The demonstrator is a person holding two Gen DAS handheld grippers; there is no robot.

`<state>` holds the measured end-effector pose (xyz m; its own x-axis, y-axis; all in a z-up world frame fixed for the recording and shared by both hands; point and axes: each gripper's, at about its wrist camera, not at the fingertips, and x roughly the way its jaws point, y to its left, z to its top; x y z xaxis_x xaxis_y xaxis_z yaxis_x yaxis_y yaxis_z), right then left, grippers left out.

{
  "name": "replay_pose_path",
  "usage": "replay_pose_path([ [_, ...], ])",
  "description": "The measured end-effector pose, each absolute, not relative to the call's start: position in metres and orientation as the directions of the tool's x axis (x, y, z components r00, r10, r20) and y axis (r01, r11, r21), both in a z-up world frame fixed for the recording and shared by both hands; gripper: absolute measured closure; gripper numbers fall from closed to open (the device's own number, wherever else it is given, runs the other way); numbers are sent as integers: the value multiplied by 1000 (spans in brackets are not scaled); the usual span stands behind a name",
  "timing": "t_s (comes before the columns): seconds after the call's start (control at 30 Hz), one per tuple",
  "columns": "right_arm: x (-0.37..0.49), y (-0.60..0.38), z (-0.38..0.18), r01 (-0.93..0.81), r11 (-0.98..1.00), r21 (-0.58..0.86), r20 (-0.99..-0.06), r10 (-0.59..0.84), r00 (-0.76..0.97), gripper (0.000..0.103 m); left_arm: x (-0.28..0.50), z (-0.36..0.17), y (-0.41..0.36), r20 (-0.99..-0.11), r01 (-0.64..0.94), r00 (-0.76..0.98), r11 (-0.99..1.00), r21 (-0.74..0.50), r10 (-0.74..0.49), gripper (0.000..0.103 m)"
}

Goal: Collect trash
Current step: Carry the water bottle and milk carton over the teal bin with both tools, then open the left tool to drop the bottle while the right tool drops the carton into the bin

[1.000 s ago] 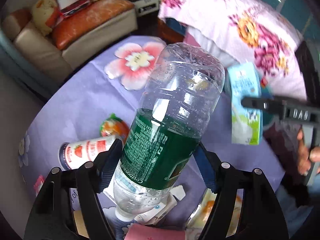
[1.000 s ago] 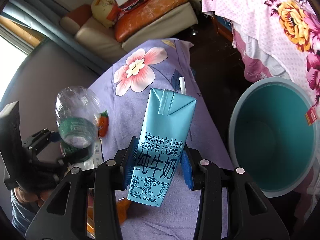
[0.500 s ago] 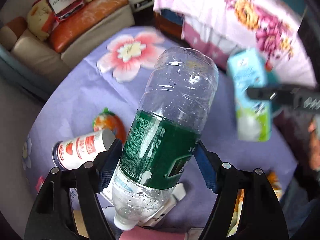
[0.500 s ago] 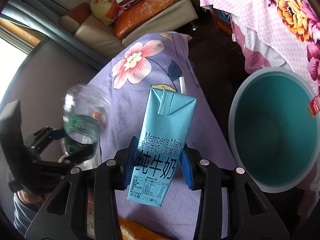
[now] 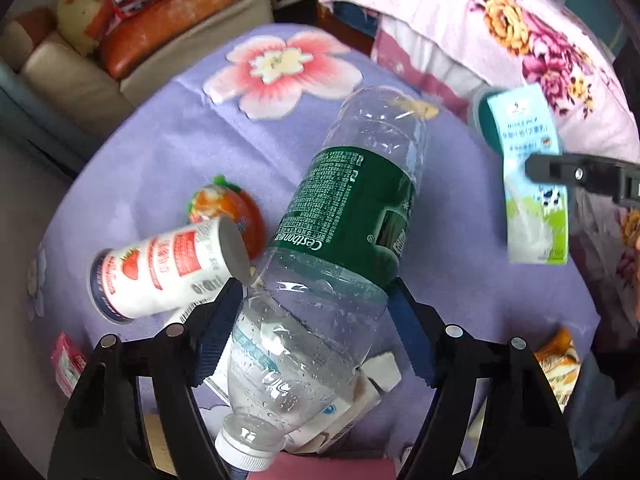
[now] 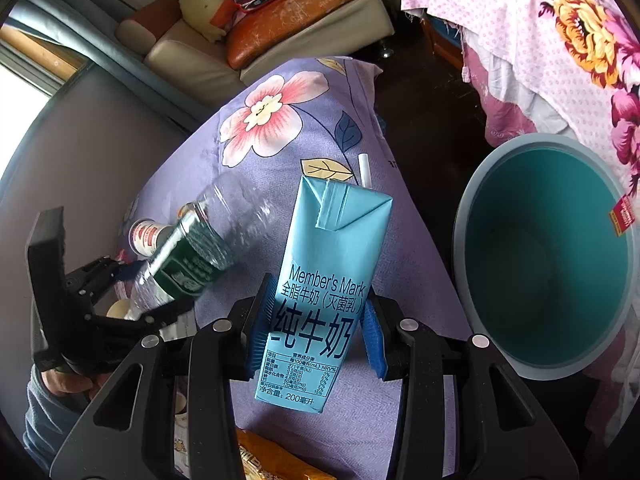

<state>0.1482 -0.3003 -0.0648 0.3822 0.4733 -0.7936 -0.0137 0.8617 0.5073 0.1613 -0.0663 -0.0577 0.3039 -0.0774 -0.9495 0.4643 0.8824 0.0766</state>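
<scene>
Left gripper [image 5: 316,332], clamped on bottle [image 5: 340,240], now lower over cloth [image 5: 168,148] than before; right gripper [image 6: 316,320] holds carton [image 6: 324,280] left of bin [image 6: 464,216]; both drops pending.

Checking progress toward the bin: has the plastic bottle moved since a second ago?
Yes. In the right wrist view the plastic bottle has tipped over and shifted right, toward the milk carton.

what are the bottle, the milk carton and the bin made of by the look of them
Bottle: clear thin plastic, glossy; you see through it, with ribbed walls and a green printed label.
Milk carton: coated paperboard, smooth; folded, creased top flaps and a printed face.
Bin: probably moulded plastic, matte grey outside, teal inside; the rim is smooth and even.
</scene>
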Motion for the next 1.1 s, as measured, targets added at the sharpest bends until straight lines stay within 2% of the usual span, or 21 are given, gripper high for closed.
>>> replay_pose_path([
  [0.33,140,-332,-43,24,852,523,-756,450,475,65,143,-8,-98,-913,459,383,887,58,-138,29],
  [0.53,116,-412,-26,155,863,481,-746,310,590,65,145,10,-166,-903,518,374,855,14,-212,29],
  [0.67,101,-455,-37,246,855,457,-767,239,596,65,146,-10,-229,-923,575,304,818,-18,-235,29],
  [0.8,92,-484,-57,299,844,444,-790,212,575,65,145,-43,-283,-951,617,233,787,-17,-203,29],
  [1.1,91,-512,-85,333,824,458,-806,227,547,65,163,-89,-336,-982,624,151,781,9,-110,27],
])
